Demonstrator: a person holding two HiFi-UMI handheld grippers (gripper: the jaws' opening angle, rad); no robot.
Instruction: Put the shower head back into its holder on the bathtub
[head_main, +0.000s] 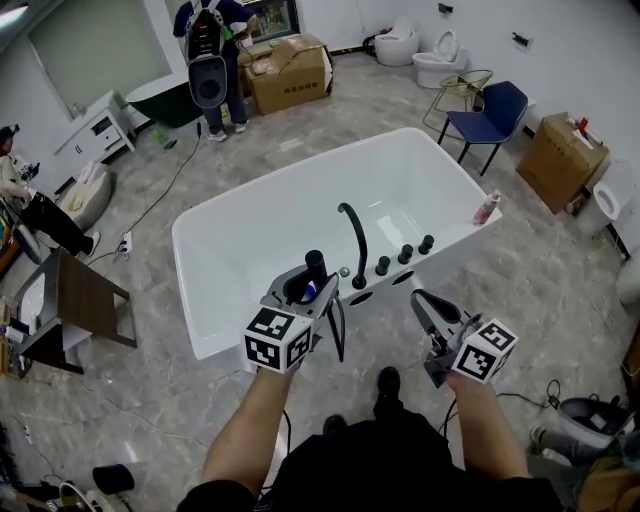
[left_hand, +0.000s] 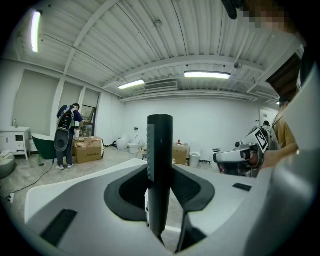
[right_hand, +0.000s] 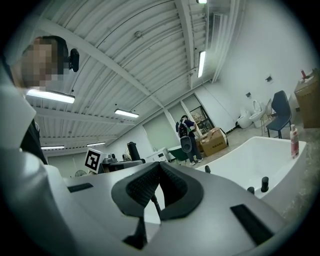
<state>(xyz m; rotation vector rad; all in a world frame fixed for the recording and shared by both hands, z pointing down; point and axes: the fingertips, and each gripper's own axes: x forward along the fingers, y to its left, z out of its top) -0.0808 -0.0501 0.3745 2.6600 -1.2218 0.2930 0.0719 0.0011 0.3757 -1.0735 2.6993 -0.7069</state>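
The task is not finished, and in our judgement it is about at the middle. The shower head (left_hand: 159, 170) is out of its holder: the left gripper (head_main: 305, 287) is clamped on it and carries it upright, just outside the near long side of the tub (head_main: 225, 310), close to the rim where the fittings stand. The pads press on both sides of the handle, and its top rises above them. The right gripper (head_main: 421, 299) is also outside that near side, further toward the tub's right end. Its jaws are together and we see nothing held in them.

What is left is to bring the head over the rim, find the holder and lower the head into it. We cannot say for sure which fitting on the rim is the holder.

The shower head is a matte black stick, round and straight, with a flatter strip along one side. A thin black hose (head_main: 338, 335) hangs from it in a loop against the tub's outer wall. The tub is rectangular, white and glossy, with rounded corners. On its rim stand a thin black spout (head_main: 353, 235), bent like a hook over the basin, and three small black knobs (head_main: 405, 254). The pads are dark rubber with a fine ribbed surface.
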